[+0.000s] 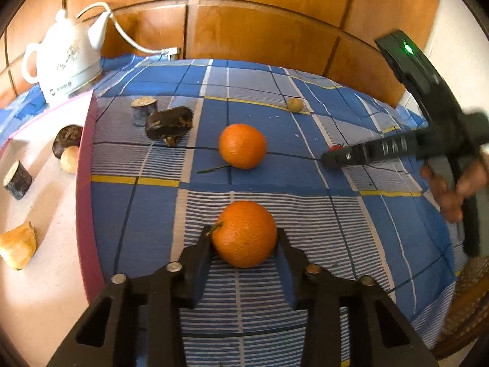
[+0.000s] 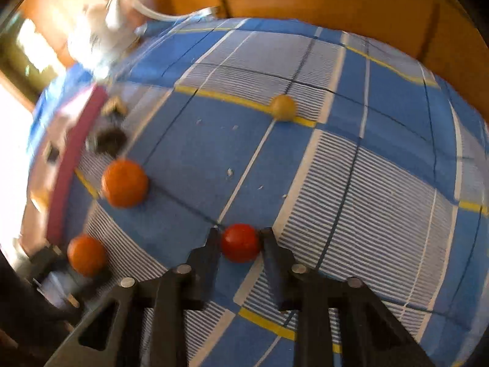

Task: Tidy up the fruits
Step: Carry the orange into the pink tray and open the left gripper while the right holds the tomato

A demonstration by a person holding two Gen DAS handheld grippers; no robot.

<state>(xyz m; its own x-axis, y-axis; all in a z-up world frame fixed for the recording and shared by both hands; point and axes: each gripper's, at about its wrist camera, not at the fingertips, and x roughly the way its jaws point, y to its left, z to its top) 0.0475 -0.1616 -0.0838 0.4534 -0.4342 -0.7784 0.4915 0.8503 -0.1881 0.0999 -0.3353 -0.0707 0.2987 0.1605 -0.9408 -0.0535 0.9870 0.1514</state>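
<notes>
Left wrist view: my left claw (image 1: 244, 238) grips near orange (image 1: 244, 234); right claw (image 2: 240, 238) holds small red fruit (image 2: 240, 243); tray (image 1: 88, 159) lies left.

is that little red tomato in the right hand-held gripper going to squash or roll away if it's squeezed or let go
The tomato looks round and smooth, so it would probably roll on the flat tablecloth if released. It sits between the fingers of the right hand-held gripper; its thin skin likely bruises under a hard squeeze.
</notes>
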